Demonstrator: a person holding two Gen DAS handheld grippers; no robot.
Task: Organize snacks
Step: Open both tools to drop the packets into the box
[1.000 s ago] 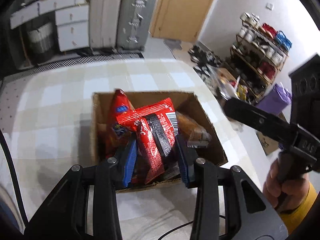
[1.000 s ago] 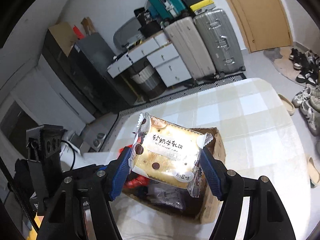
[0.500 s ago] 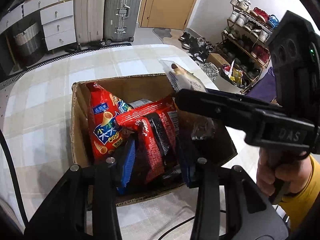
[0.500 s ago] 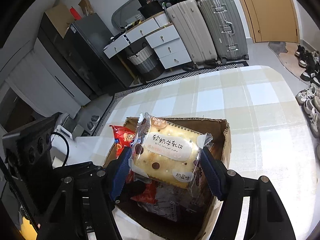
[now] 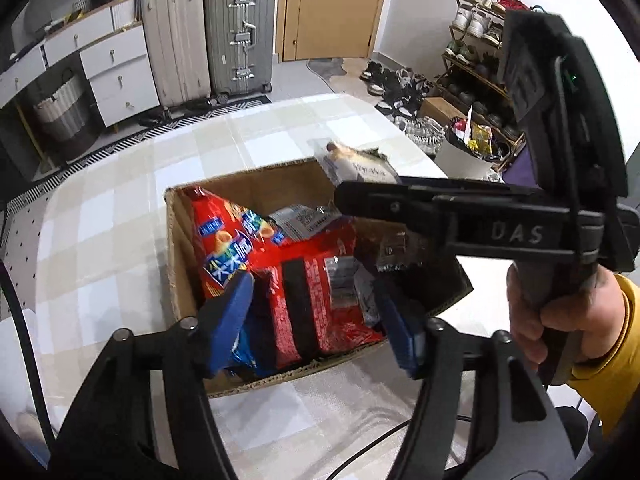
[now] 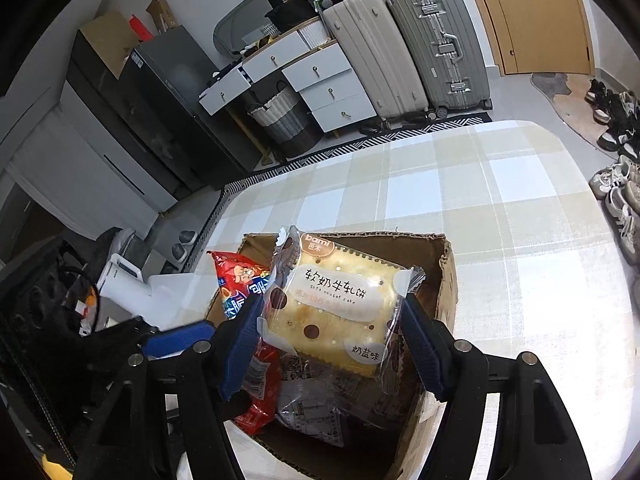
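Note:
A cardboard box (image 5: 172, 264) (image 6: 448, 280) on the checked table holds several snack packets. My left gripper (image 5: 316, 320) hangs over its near side with its jaws opening. A red packet with a black stripe (image 5: 312, 300) lies in the box between the blue fingers, and the pads stand apart from it. A red chips bag with blue lettering (image 5: 228, 240) (image 6: 236, 276) leans on the box's left wall. My right gripper (image 6: 332, 332) is shut on a pale nougat cracker packet (image 6: 332, 304) (image 5: 360, 164), held just above the box's contents.
A hand in a yellow sleeve (image 5: 560, 312) holds the right gripper's handle. A black cable (image 5: 372, 448) lies on the table in front of the box. Behind the table stand suitcases (image 5: 236, 32), white drawers (image 5: 116, 72) and, at the right, a shoe rack (image 5: 472, 40).
My left jaws have spread and let go of the red striped packet, which now lies in the box. The right gripper with the cracker packet has come in low over the box.

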